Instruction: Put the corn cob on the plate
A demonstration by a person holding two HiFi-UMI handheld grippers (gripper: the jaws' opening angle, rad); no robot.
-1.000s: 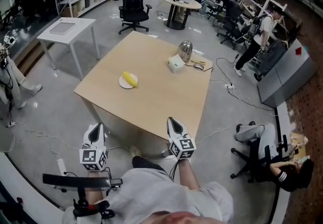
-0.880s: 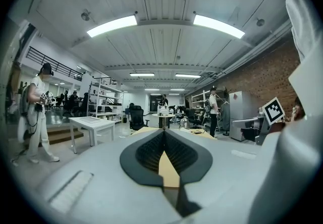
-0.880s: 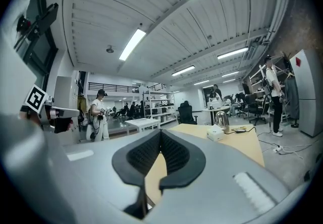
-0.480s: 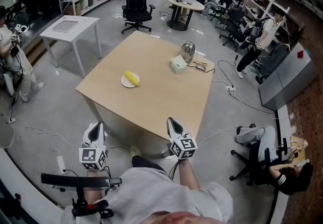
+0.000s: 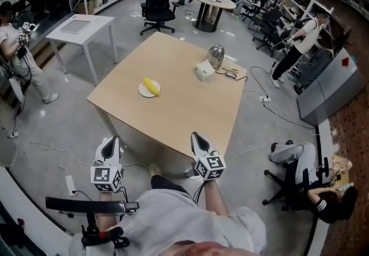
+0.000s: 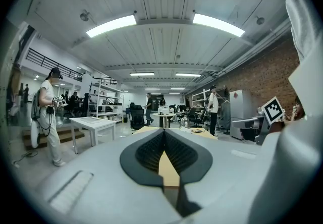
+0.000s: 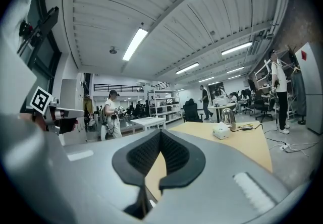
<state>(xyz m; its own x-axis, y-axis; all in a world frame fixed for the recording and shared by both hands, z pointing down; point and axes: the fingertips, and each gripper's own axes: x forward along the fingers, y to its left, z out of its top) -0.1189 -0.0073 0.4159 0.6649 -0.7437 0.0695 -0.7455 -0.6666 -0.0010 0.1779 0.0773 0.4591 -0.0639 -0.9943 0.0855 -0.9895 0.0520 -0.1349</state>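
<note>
Head view first: the corn [image 5: 151,86] is lying on the little white plate [image 5: 142,92], out on the tabletop [image 5: 179,110] toward its left side, so to me the job looks done already. The plate holds the cob and nothing else. Further back there's a white box [image 5: 203,70] and a shiny kettle [image 5: 215,56] with some cables beside them; can't tell what's in either one. Both tools are held low by the person's body, well short of the near edge and well apart from the plate: left hand-held gripper [image 5: 109,144], right hand-held gripper [image 5: 198,138]. Left gripper view: tips pressed together, nothing between them, just a sliver of tabletop showing through the gap behind the pads. Right gripper view: same story, jaws closed and empty, with the box and kettle off to the right. What could go wrong from here? The cob is round and fills most of a small flat plate, so any poke with closed jaws — or a bump to the table leg — could roll it off or slide the plate.
</note>
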